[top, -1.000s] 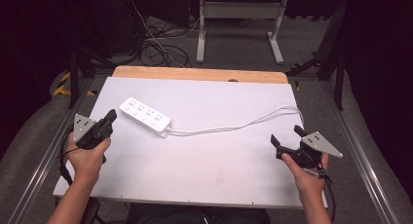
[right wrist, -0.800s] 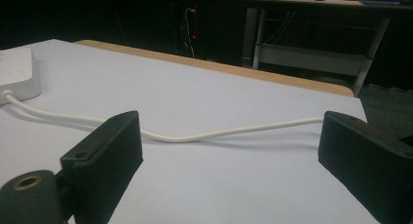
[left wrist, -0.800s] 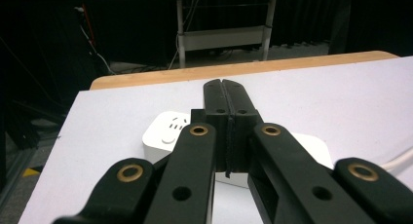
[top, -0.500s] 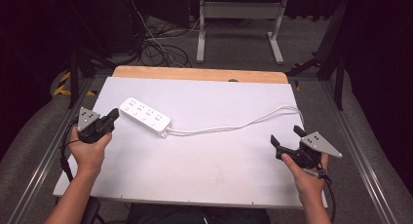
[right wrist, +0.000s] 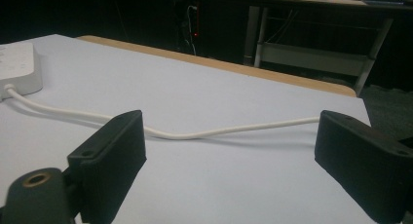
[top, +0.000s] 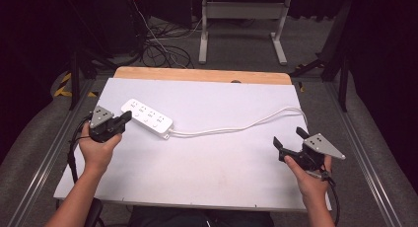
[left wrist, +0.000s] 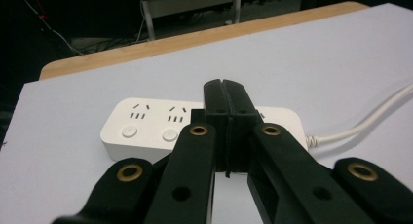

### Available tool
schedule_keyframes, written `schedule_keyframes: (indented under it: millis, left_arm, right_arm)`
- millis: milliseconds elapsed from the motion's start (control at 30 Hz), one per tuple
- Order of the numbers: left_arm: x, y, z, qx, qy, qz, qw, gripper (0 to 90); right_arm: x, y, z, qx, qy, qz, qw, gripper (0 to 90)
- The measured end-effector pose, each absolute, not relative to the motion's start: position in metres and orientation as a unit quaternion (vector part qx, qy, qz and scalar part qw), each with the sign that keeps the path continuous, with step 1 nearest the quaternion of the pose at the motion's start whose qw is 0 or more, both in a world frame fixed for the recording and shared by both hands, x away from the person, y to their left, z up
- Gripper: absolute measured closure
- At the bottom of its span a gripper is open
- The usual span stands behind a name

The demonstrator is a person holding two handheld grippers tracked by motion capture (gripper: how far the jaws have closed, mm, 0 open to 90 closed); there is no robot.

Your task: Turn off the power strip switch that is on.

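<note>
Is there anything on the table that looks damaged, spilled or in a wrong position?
Nothing stands out. The white power strip lies flat and whole on the table, at a slant, and its cable runs loosely to the right edge. No spill or damage shows.

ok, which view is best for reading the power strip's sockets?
The left gripper view: the power strip lies close ahead, with two socket sets and their round buttons plain, though the shut jaws hide its middle. The high view shows the whole strip, but small. The right gripper view catches just its end and the cord.
</note>
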State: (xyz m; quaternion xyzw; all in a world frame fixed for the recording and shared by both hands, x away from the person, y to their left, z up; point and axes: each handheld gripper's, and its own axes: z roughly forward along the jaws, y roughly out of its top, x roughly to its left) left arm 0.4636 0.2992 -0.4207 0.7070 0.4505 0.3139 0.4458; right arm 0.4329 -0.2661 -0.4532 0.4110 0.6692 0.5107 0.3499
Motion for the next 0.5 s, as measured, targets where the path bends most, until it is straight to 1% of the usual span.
schedule_keyframes:
  millis: [233,500]
  left_arm:
    - [0.478,0.289,-0.425,0.730,0.444,0.307,0.419,90.0]
    - [0.494,0.270,-0.430,0.774,0.421,0.292,0.373,90.0]
  right_arm:
    - [0.434,-0.265,-0.453,0.411,0.668,0.511,0.351,11.9]
    - [0.434,-0.264,-0.453,0.411,0.670,0.509,0.350,11.6]
